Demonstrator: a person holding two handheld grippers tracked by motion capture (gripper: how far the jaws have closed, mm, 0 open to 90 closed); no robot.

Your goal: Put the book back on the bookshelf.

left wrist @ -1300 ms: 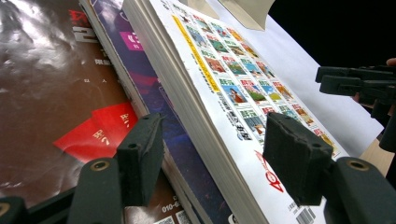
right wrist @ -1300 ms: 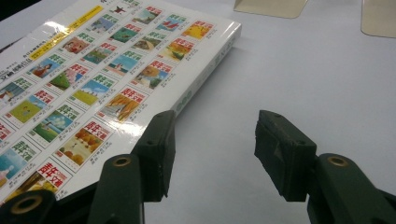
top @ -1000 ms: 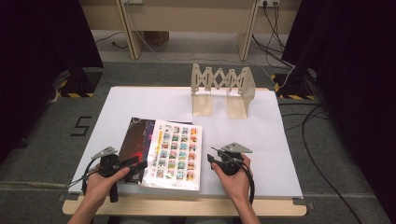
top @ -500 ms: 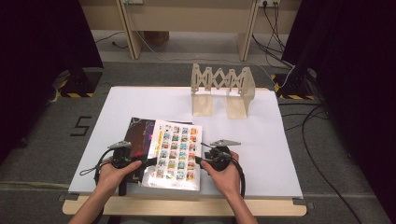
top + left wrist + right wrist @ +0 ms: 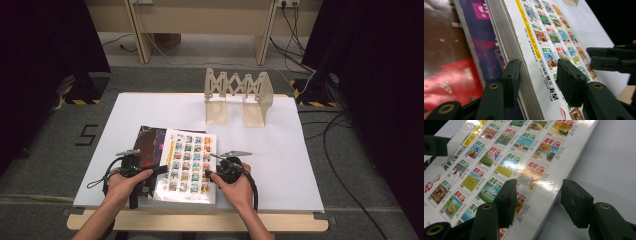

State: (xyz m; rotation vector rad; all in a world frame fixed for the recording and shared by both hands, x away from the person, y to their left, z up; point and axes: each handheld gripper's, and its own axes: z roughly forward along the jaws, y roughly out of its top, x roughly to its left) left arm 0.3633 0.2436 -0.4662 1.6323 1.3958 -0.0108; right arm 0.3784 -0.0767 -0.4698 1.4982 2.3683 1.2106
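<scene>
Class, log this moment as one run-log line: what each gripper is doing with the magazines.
left gripper: closing, straddling top magazine page edge | right gripper: opening, astride its opposite edge | dark magazine: underneath | table

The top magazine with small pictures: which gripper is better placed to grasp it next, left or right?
Probably the left gripper: its jaws have been closing and straddle the page edge of the top magazine. The right gripper stands wide open at the opposite edge.
</scene>
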